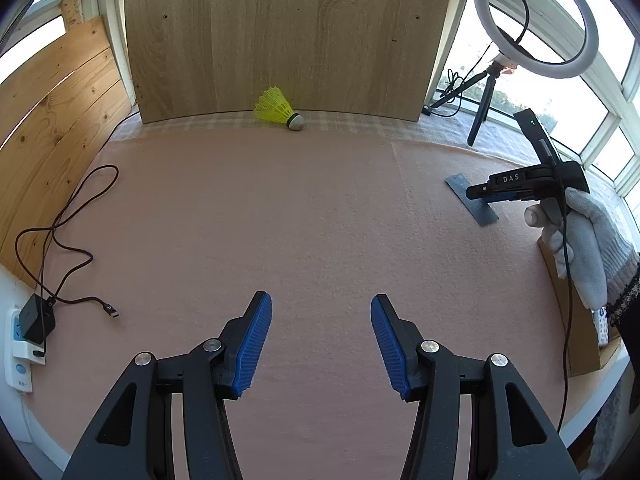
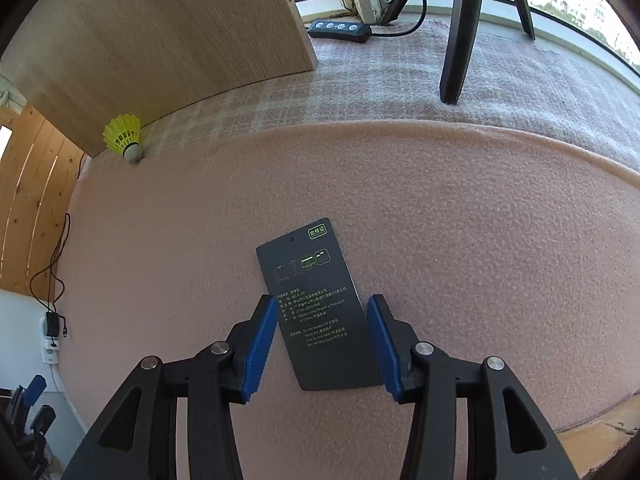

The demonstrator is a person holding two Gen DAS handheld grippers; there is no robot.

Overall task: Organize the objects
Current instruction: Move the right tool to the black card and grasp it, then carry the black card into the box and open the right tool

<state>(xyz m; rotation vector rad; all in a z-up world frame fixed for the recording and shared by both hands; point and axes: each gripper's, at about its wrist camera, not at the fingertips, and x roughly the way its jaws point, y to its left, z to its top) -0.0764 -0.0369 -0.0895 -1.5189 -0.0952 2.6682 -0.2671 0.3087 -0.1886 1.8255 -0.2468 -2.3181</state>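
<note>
We hold the right gripper (image 2: 322, 340) over the dark card (image 2: 316, 308), which lies flat on the pink surface (image 2: 480, 240), jaws apart either side of it, not pressing. Being thin and flat, it may slide or buckle as we close. The left gripper (image 1: 321, 344) hangs with jaws apart and empty, well away from the yellow shuttlecock (image 1: 280, 110).

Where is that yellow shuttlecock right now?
The yellow shuttlecock lies on the pink cloth against the upright wooden board, far from both grippers.

Bright daylight from blown-out windows (image 1: 552, 112), soft shadows, sharp focus, strong fisheye curvature, dark vignetted corners
</note>
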